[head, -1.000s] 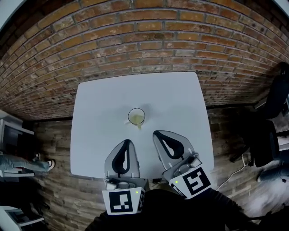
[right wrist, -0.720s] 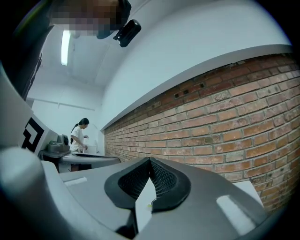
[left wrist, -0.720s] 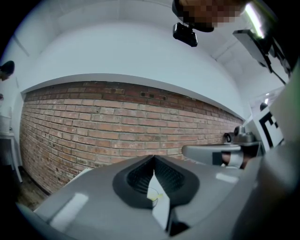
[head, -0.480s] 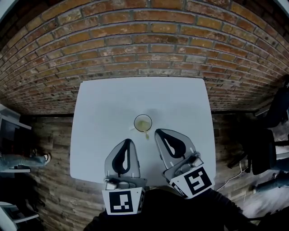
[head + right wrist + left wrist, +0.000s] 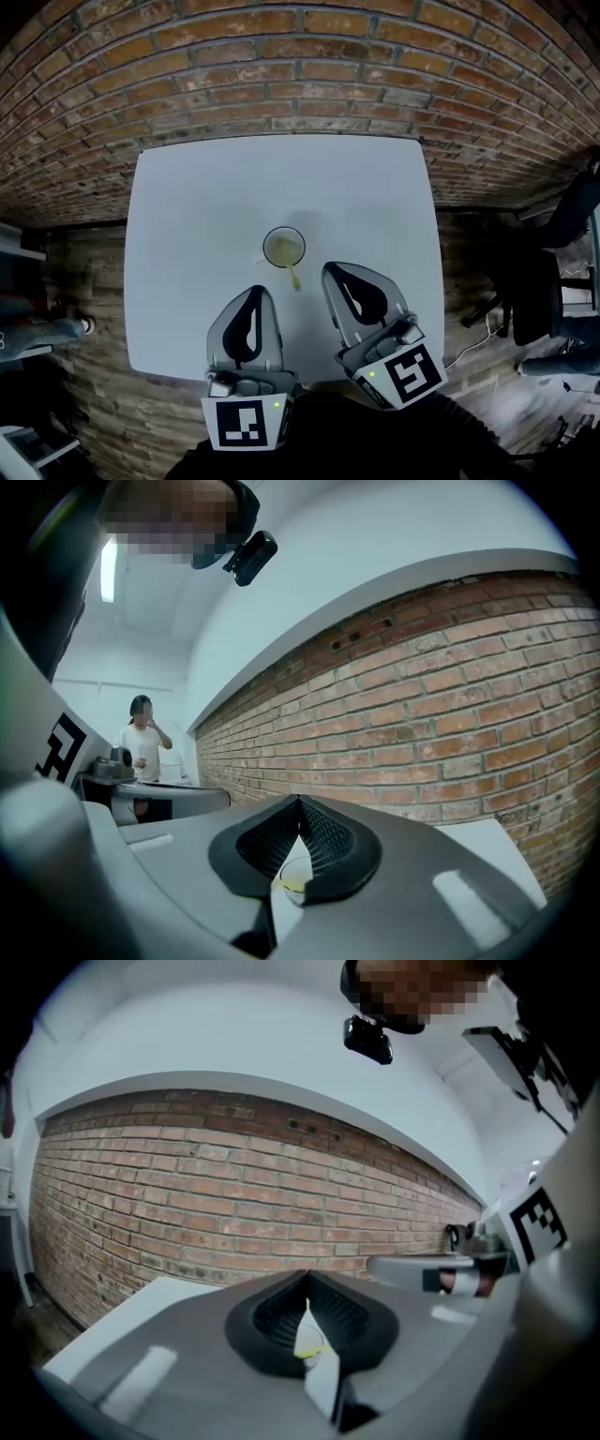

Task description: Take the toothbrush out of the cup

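A clear cup (image 5: 283, 248) stands near the middle of the white table (image 5: 178, 216). A yellow-green toothbrush (image 5: 293, 276) leans out of it toward me. My left gripper (image 5: 256, 290) hovers over the table's near part, just short of the cup and to its left, jaws shut and empty. My right gripper (image 5: 329, 269) sits to the right of the cup, also shut on nothing. In the left gripper view the cup (image 5: 309, 1340) shows through the slit below the meeting tips of the gripper (image 5: 307, 1279). The right gripper view shows the cup (image 5: 295, 873) below its gripper's (image 5: 299, 801) shut tips.
A brick wall (image 5: 300, 75) runs behind the table's far edge. Wooden floor (image 5: 94, 300) lies on both sides. A dark chair (image 5: 567, 220) stands at the right. A person (image 5: 142, 738) stands far off in the right gripper view.
Both grippers have drifted forward and slightly lower over the table's near part, and the head view has shifted. The jaws stay shut and the cup has not moved.
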Demonstrator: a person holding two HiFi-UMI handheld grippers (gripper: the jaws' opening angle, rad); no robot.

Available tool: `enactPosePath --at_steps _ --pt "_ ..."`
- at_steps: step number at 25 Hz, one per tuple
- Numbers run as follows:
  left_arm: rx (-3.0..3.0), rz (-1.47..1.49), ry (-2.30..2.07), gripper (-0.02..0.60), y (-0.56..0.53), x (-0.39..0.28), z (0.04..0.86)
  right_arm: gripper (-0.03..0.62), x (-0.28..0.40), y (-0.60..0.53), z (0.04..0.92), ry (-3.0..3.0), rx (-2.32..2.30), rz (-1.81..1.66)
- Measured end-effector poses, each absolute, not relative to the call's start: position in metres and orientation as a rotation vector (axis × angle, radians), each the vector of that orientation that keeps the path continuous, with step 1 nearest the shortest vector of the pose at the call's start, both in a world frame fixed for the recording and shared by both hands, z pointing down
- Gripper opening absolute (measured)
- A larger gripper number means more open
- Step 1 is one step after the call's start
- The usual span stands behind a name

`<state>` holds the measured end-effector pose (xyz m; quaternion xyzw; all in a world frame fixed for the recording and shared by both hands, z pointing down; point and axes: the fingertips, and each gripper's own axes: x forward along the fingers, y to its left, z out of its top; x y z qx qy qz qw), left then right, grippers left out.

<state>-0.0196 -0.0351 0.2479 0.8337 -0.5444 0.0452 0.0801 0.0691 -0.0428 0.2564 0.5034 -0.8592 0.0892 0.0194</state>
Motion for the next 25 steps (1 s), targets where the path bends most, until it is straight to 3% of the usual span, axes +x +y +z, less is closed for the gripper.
enactPosePath --at_steps 12,21,25 --pt "2.392 0.25 -1.612 0.008 -0.02 -0.036 0.297 0.002 0.048 -0.032 0.32 -2.637 1.462 0.33" --pt "2.359 0.241 -1.649 0.008 -0.022 -0.058 0.319 0.175 0.028 -0.026 0.367 -2.542 1.35 0.281" --pt "2.35 0.239 -1.664 0.008 -0.027 -0.068 0.324 0.192 0.017 -0.029 0.373 -2.541 1.332 0.277"
